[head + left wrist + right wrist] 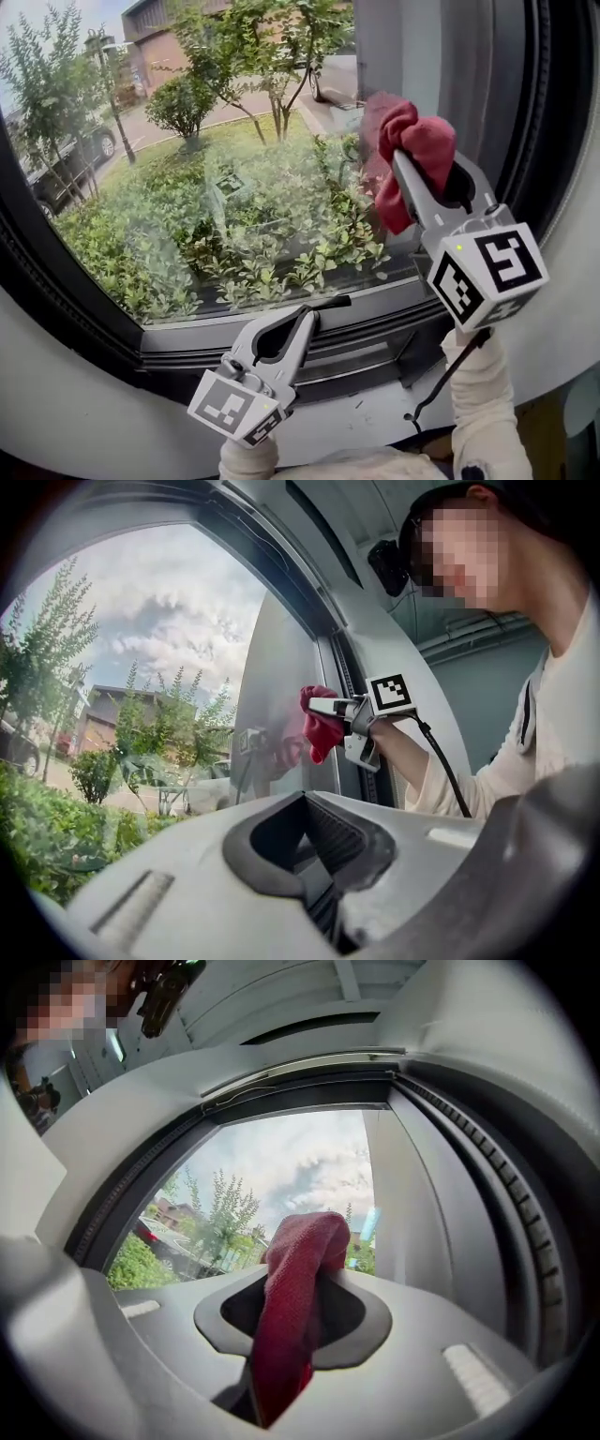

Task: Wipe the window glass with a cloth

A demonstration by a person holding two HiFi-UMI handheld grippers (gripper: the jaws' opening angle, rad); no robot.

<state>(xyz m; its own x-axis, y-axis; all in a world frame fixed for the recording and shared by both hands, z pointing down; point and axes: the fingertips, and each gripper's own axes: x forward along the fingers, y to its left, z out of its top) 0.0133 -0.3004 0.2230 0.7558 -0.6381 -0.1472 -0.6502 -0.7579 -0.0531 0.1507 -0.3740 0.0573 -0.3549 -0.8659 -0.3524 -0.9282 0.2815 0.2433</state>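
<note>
A red cloth [427,141] is bunched in my right gripper [401,161], which is shut on it and holds it against the right part of the window glass [206,169]. A faint reddish reflection shows in the pane beside it. In the left gripper view the cloth [322,728] hangs from the right gripper [323,706] next to the glass [141,667]. The right gripper view shows the cloth [305,1251] draped over the closed jaws, with the pane [281,1176] beyond. My left gripper [310,317] is low by the bottom frame, shut and holding nothing.
A dark window frame [319,342] runs along the bottom and another dark frame edge [534,112] rises on the right. A black cable [441,382] hangs from the right gripper. Outside are shrubs, trees and a parked car. White wall surrounds the window.
</note>
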